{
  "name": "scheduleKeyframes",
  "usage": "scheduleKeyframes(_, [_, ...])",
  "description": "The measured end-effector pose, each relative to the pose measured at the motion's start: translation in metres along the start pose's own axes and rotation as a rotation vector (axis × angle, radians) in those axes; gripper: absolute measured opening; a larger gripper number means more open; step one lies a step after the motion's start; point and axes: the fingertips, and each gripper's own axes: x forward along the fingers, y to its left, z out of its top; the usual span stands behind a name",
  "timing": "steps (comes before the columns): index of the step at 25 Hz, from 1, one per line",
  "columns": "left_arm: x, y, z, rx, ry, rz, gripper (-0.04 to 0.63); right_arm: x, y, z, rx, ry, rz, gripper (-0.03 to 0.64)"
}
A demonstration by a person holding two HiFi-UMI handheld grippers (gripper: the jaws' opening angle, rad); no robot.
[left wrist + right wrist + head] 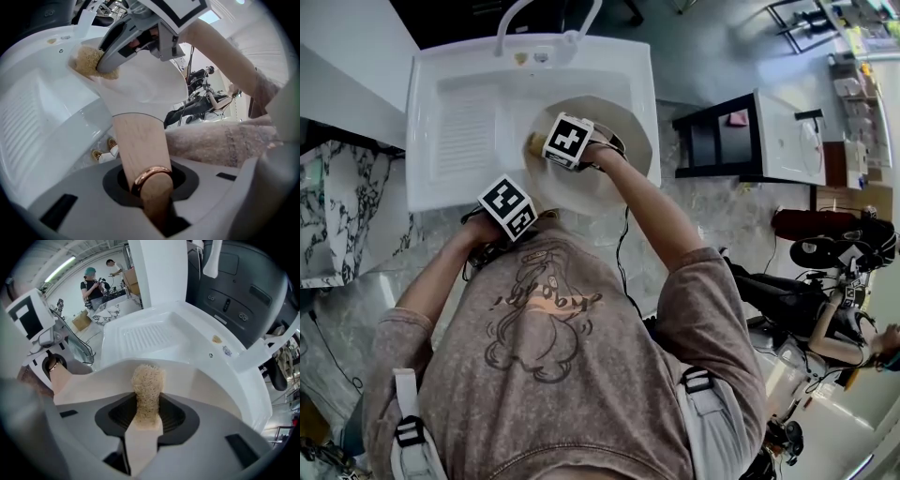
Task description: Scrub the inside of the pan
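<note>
— Where is the pan, and what do you have on it?

— The pan sits in the white sink, on the right side, with the ribbed draining board to its left. It is round, with a smooth cream inside. Your left gripper has it by the handle. This is a flat, pale wooden handle that widens toward the pan, with a copper-coloured ring round its near end. The fingers are drawn in narrow on the wood, right at the ring.

— And your other side?

— Your right gripper is over the pan, with its marker cube facing up in the head view. Its fingers are clamped on a scrubber. The scrubber is a coarse, tan, fibrous pad, stringy like loofah, and it stands out past the fingertips. In the left gripper view, the pad's end lies against the pan's inner wall, close to the far-left rim.

— What else is round the sink?

— A curved white tap arches over the sink's far edge. A marbled tabletop, grey-veined and glossy, lies to the left of the sink.
</note>
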Motion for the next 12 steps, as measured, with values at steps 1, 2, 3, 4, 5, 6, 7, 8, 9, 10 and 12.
scheduleKeyframes(1, [0.0, 0.0, 0.0, -0.002, 0.0, 0.0, 0.089, 0.0, -0.006, 0.0, 0.009, -0.002, -0.014, 0.153])
scheduleKeyframes(2, [-0.001, 0.0, 0.0, -0.003, -0.001, -0.001, 0.089, 0.0, -0.011, 0.0, 0.018, -0.004, -0.029, 0.153])
scheduleKeyframes(3, [-0.001, 0.0, 0.0, -0.003, -0.001, -0.001, 0.089, 0.0, -0.017, 0.0, 0.027, -0.005, -0.045, 0.153])
scheduleKeyframes(4, [-0.001, 0.0, 0.0, -0.002, -0.001, -0.001, 0.089, 0.0, -0.022, -0.001, 0.036, -0.005, -0.063, 0.153])
scheduleKeyframes(5, [-0.001, 0.0, 0.0, -0.001, -0.001, -0.001, 0.089, 0.0, -0.028, -0.003, 0.045, -0.003, -0.082, 0.153])
scheduleKeyframes(6, [-0.001, 0.0, 0.0, 0.0, -0.001, 0.0, 0.089, -0.001, -0.034, -0.006, 0.056, 0.002, -0.106, 0.153])
scheduleKeyframes(7, [0.0, 0.0, 0.0, 0.002, 0.0, 0.001, 0.089, -0.003, -0.041, -0.009, 0.068, 0.01, -0.133, 0.153])
scheduleKeyframes(8, [0.0, 0.0, -0.001, 0.003, 0.001, 0.002, 0.089, -0.004, -0.048, -0.011, 0.079, 0.012, -0.157, 0.153])
scheduleKeyframes(9, [0.0, 0.0, -0.001, 0.004, 0.002, 0.003, 0.089, -0.004, -0.053, -0.011, 0.085, -0.002, -0.17, 0.153])
scheduleKeyframes(10, [0.0, 0.0, -0.002, 0.005, 0.002, 0.004, 0.089, -0.004, -0.058, -0.01, 0.092, -0.015, -0.179, 0.153])
scheduleKeyframes(12, [0.001, 0.0, -0.002, 0.005, 0.001, 0.006, 0.087, -0.008, -0.068, -0.02, 0.113, 0.012, -0.214, 0.153])
